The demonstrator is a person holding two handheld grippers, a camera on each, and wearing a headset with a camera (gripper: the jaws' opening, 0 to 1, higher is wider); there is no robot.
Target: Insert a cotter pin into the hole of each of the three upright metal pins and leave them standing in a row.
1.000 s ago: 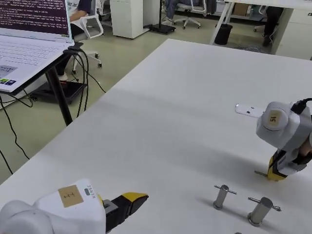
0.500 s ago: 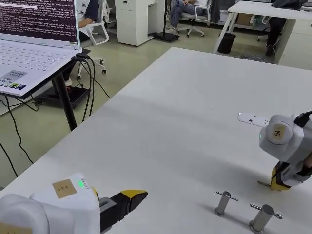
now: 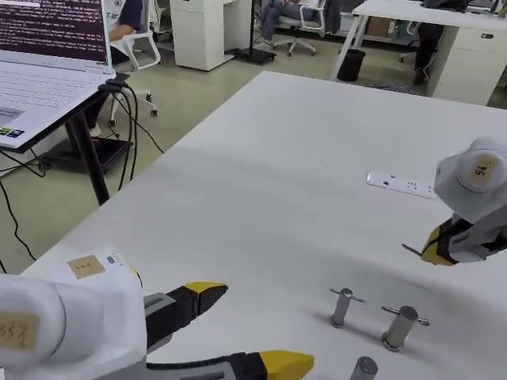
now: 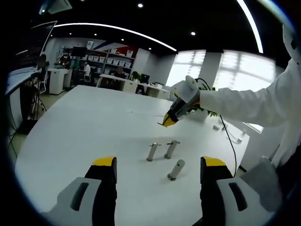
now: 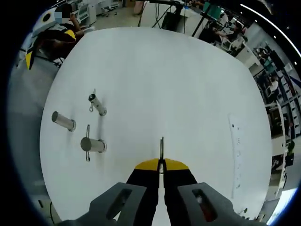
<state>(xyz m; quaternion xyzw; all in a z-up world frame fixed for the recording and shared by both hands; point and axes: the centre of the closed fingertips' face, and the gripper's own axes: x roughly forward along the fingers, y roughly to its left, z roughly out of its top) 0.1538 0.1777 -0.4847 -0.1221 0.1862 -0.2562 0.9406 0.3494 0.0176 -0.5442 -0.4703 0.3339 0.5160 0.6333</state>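
Note:
Three metal pins stand upright near the front of the white table (image 3: 261, 166). Pin (image 3: 341, 306) and pin (image 3: 400, 326) each carry a cotter pin through the top; the nearest pin (image 3: 363, 369) has a bare top. In the right gripper view the bare pin (image 5: 63, 121) is farthest left, beside the pinned ones (image 5: 98, 104) (image 5: 92, 144). My right gripper (image 3: 434, 252) hovers above the table to the right of them, shut on a thin cotter pin (image 5: 162, 148). My left gripper (image 3: 245, 328) is open and holds nothing, with the pins (image 4: 175, 169) ahead of it.
A white power strip (image 3: 400, 185) lies on the table behind the right gripper. A laptop (image 3: 40, 71) on a stand with hanging cables is off the table's left edge. Office chairs and desks stand far behind.
The right gripper has risen off the table surface with the cotter pin in it. The left gripper's second jaw has come into the head view.

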